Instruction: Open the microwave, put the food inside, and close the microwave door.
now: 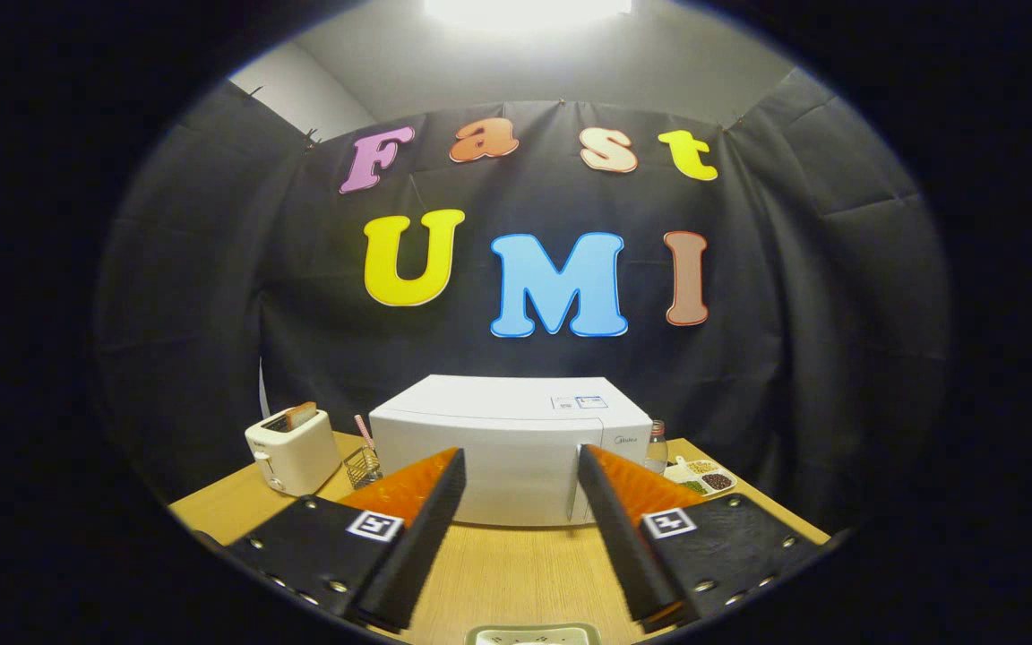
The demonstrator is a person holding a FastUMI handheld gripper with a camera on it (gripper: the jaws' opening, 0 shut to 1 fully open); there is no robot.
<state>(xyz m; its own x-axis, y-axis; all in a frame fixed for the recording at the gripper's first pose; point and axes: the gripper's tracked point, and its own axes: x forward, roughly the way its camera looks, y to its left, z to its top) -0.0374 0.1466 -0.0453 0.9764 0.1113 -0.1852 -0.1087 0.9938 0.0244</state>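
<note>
Nearest of all, a pale dish [534, 634] peeps up from the table [498, 564] at six o'clock, between the two fingers and under them; it may carry the food, though its contents cannot be made out.

Going by size: the microwave [507, 448] sits at twelve o'clock from the claw [516, 470], door shut, with what looks like its handle strip running just beside the right fingertip. At ten o'clock stands a toaster [292, 451] with a slice in it, then a small wire basket [361, 466] between toaster and microwave. At two o'clock a bottle [657, 446] stands against the microwave's right side, and a compartment tray [704, 477] of snacks lies beside it.

The claw is spread wide and grips nothing, level, fingers pointing straight at the door, short of it.

Risks, as I judge them: the door's edge is thin, so a finger could slip off and shove the whole microwave back. A door swinging leftward may knock the basket or toaster. Backing toward the dish blind could nudge it.
</note>
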